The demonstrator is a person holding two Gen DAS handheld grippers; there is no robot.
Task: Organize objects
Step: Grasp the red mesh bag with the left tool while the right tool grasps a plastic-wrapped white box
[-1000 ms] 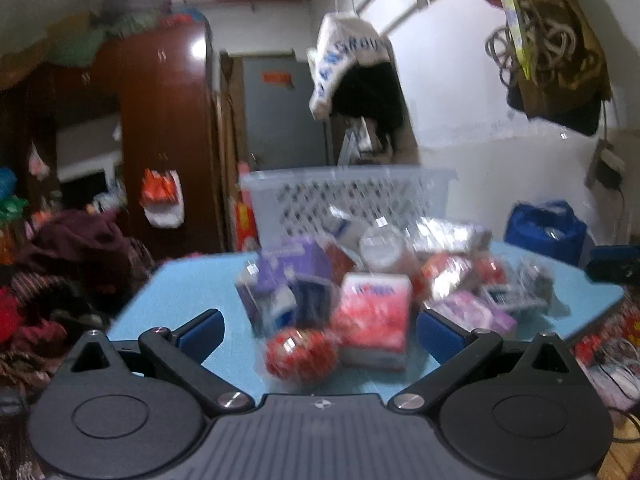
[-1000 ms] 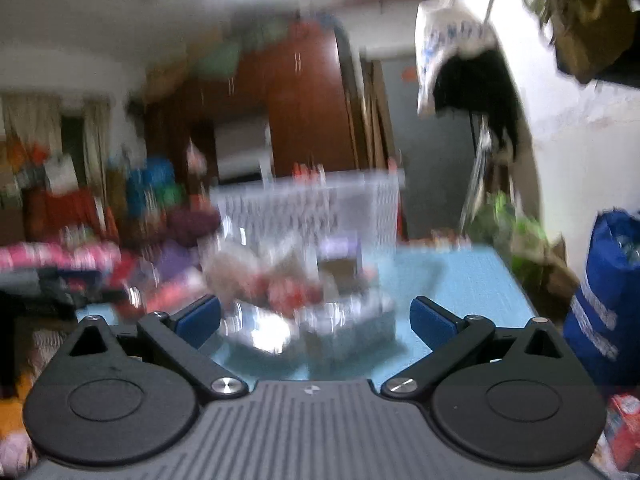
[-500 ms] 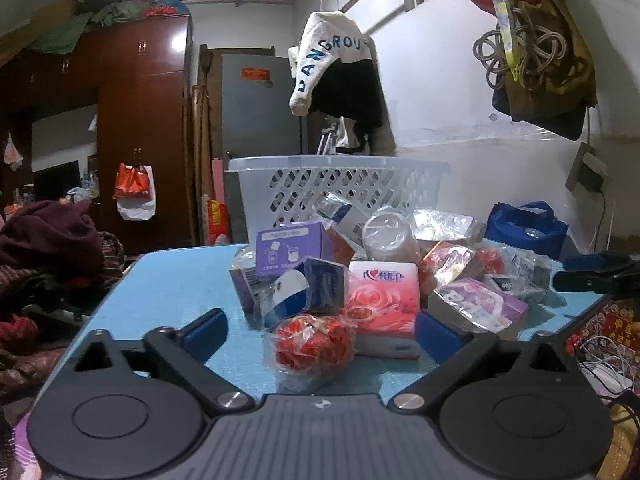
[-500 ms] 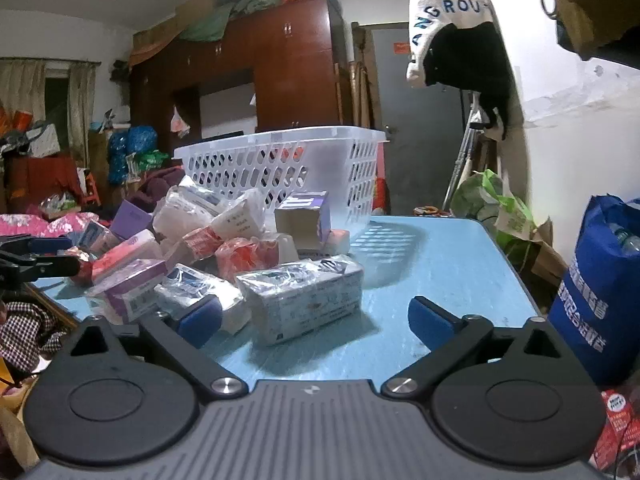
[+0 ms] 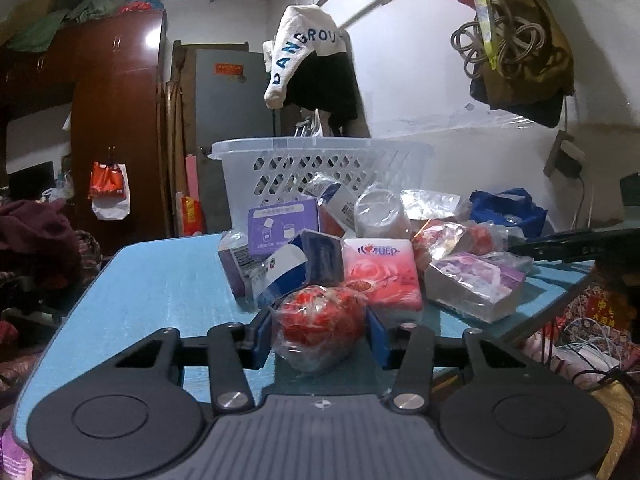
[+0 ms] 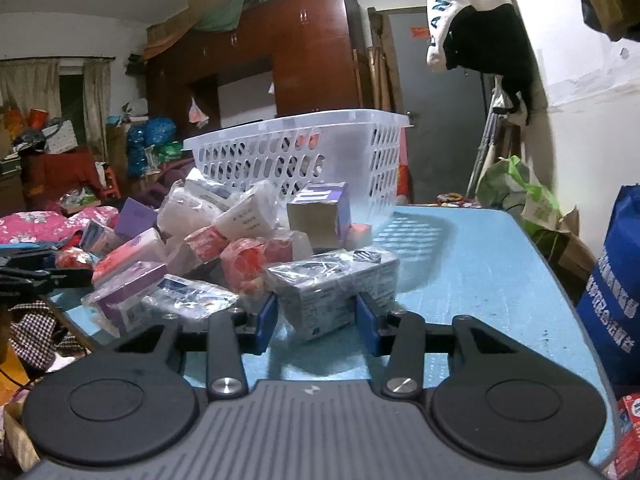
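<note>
While the jaws are closing, the red wrapped bundle (image 5: pixel 318 322) is flanked by the left gripper (image 5: pixel 320 338) at 6 o'clock of the blue table (image 5: pixel 160 280); the clear-wrapped box (image 6: pixel 332 286) is bracketed by the right gripper (image 6: pixel 316 322), basket (image 6: pixel 340 148) at 12 o'clock.

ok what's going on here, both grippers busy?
Yes. A person works two handheld grippers at a pile of packaged goods on the blue table. The left gripper is closing around a red bagged bundle; the right gripper is closing around a plastic-wrapped white box. Both items are on the table. The white basket stands behind the pile.
</note>
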